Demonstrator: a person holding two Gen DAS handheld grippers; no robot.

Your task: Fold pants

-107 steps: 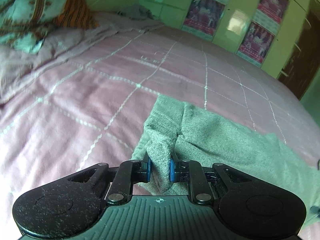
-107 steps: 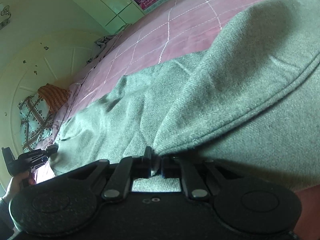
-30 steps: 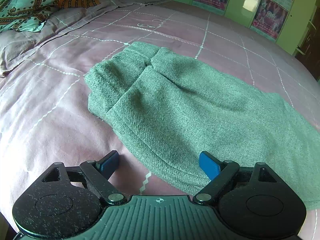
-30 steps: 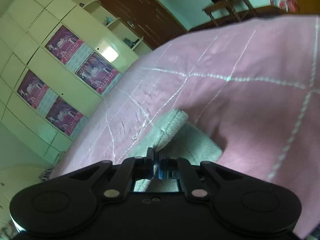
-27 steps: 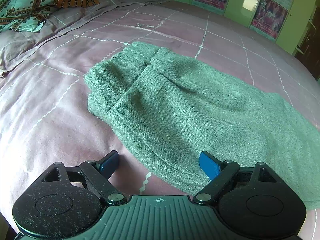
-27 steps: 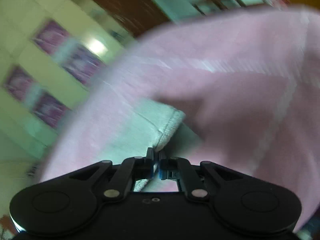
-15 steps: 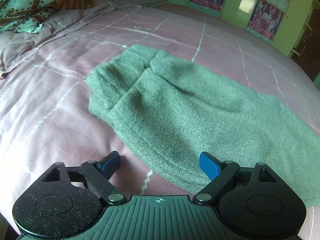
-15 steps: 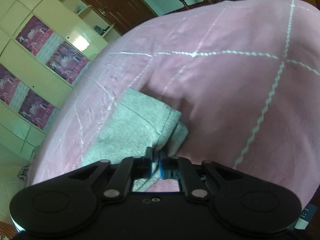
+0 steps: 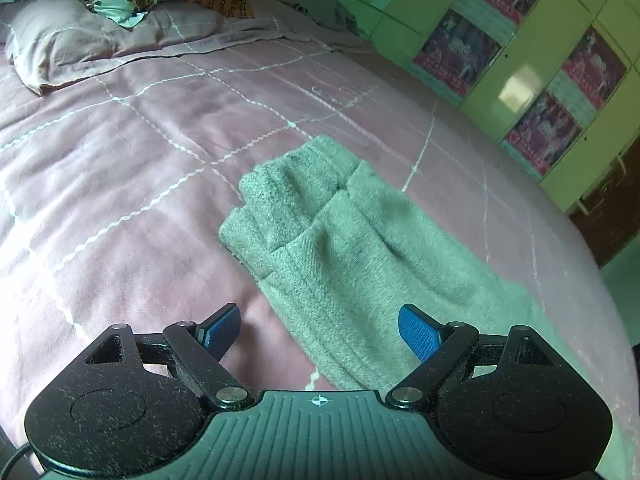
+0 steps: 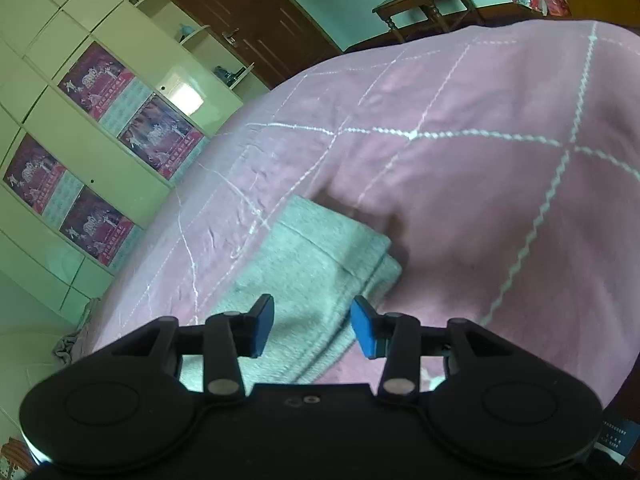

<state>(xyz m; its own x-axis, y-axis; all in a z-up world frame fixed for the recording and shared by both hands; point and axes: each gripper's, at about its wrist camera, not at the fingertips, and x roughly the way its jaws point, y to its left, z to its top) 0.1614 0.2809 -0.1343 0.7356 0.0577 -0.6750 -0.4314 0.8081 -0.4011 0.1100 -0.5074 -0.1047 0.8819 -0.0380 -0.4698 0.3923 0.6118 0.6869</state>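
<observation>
- The green pants [image 9: 352, 256], a soft fleecy knit with a twill-like weave, lay folded lengthwise in a long band across the middle of the bed [image 9: 120, 184].
- The bed's pink quilt carried a grid of white zigzag stitching.
- The left claw [image 9: 320, 328] hovered wide open and empty over the pants' near edge.
- The right claw [image 10: 312, 324] was opening, its blue ribbed pads clear of the hemmed end below.
- A wrinkled pillow [image 9: 56, 40] lay at the bed's far left corner.

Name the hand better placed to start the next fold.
Left, probably: its tool is wide open over the pants edge. The right tool is opening, just letting go of its end.
</observation>
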